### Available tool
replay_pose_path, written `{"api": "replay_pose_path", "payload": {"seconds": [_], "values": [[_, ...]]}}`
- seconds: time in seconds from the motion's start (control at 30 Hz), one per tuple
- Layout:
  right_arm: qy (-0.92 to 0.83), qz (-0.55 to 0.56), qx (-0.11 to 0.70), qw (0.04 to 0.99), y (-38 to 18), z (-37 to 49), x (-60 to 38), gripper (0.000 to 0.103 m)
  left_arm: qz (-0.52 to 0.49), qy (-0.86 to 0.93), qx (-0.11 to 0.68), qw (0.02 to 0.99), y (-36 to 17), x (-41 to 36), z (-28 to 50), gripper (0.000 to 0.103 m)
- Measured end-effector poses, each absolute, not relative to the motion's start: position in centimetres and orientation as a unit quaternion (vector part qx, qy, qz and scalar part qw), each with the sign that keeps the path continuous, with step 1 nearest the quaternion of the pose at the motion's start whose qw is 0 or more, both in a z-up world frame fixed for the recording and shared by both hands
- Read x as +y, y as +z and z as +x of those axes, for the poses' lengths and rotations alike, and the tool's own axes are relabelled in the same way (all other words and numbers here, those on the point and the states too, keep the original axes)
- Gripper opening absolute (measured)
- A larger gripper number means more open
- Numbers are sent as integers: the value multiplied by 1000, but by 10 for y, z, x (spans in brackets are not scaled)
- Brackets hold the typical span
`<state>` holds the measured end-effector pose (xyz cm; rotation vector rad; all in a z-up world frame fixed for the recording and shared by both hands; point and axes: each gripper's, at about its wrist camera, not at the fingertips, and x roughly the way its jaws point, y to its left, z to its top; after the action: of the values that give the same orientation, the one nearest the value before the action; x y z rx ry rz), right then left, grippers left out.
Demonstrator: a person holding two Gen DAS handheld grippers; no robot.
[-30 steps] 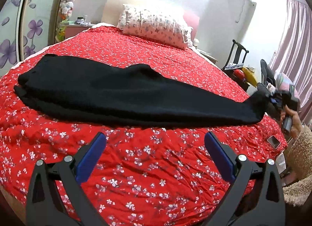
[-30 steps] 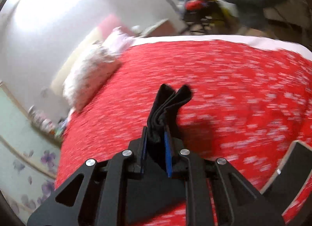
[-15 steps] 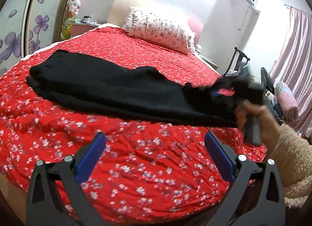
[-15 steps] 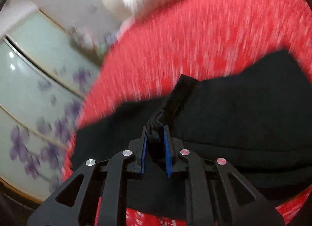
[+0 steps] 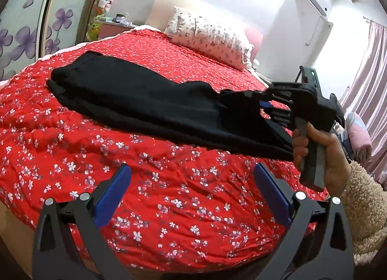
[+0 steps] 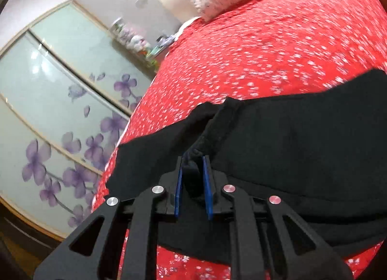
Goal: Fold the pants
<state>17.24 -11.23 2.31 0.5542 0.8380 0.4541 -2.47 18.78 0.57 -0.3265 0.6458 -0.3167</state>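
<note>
Black pants [image 5: 135, 101] lie across the red flowered bedspread [image 5: 150, 183], waistband end toward the wardrobe side, leg end lifted off the bed at the right. Your right hand-held gripper [image 6: 193, 178] clamps the bunched cuff of the pants between its blue pads [image 6: 207, 183]; the jaws stand narrow, with the dark cloth filling the gap. In the left wrist view the same right hand-held gripper [image 5: 263, 106] sits above the middle part of the pants, its handle in your right hand [image 5: 321, 149], whose cream fleece sleeve [image 5: 365, 210] enters from the lower right. The carried leg end drapes over the rest of the garment, forming a loose fold near the bed's right edge. Your left hand-held gripper [image 5: 191, 193] hangs over bare bedspread just short of the pants, jaws spread wide, nothing between the blue pads. A flowered pillow [image 5: 208, 38] rests at the head of the bed. Sliding wardrobe doors [image 6: 55, 110] with purple blossoms stand beside the bed.
</note>
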Motion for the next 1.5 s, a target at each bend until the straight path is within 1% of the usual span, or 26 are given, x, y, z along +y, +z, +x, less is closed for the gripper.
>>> {"api": "replay_pose_path", "payload": {"seconds": [0.1,0.13,0.17,0.2,0.23,0.27,0.3,0.33,0.37,0.43,0.47,0.5,0.53,0.57,0.6,0.7,0.8,0.87,0.97,1.1,1.17,1.27,1.37,1.47,1.5], "values": [[208,187,456,845,-1,171,-87,16,-161,-152,315,923,5,188,-25,101],[207,166,478,837,-13,171,-81,18,-163,-152,317,922,5,189,-25,101],[207,145,487,836,-19,169,-78,22,-164,-151,317,922,6,190,-26,101],[211,133,482,840,-19,165,-76,23,-165,-149,315,923,6,192,-26,101],[218,120,478,842,-17,161,-75,30,-165,-146,313,924,7,195,-26,101],[224,115,478,842,-13,159,-75,46,-166,-142,311,925,8,198,-26,101],[225,118,476,842,-8,157,-76,56,-168,-136,309,926,9,202,-26,101],[225,127,465,847,-1,154,-79,75,-176,-130,308,926,10,207,-25,101],[232,142,450,851,6,152,-83,81,-188,-126,308,924,11,213,-23,101],[240,163,437,851,8,154,-88,81,-214,-120,308,919,14,223,-20,101],[239,162,447,847,1,155,-87,82,-234,-117,307,915,16,230,-16,101],[238,150,487,827,-15,162,-82,82,-252,-118,308,910,16,236,-13,101],[239,131,498,823,-24,164,-79,82,-264,-119,309,906,17,242,-9,101],[246,106,483,834,-19,157,-77,81,-281,-118,314,899,18,249,-4,101],[248,107,481,834,-16,153,-78,81,-295,-118,317,894,19,255,1,101],[274,170,450,833,1,134,-102,81,-355,-126,316,871,20,286,20,101],[279,191,395,854,13,105,-130,84,-411,-136,321,843,17,311,43,101],[279,211,369,861,10,87,-152,85,-434,-136,325,829,15,325,61,101],[282,246,355,857,-5,75,-168,85,-450,-139,331,818,14,335,86,101],[283,275,356,847,-27,70,-171,85,-461,-113,346,809,8,339,112,101],[287,268,350,851,-28,71,-167,85,-457,-95,357,809,7,341,122,101],[290,267,346,852,-25,75,-167,86,-484,-93,371,787,-4,344,134,101],[293,266,342,852,-26,70,-170,86,-487,-70,394,777,-15,343,146,101],[296,264,339,853,-27,69,-172,86,-499,-47,403,766,-24,344,154,99],[296,262,338,854,-27,68,-172,86,-501,-42,400,766,-24,345,155,93]]}}
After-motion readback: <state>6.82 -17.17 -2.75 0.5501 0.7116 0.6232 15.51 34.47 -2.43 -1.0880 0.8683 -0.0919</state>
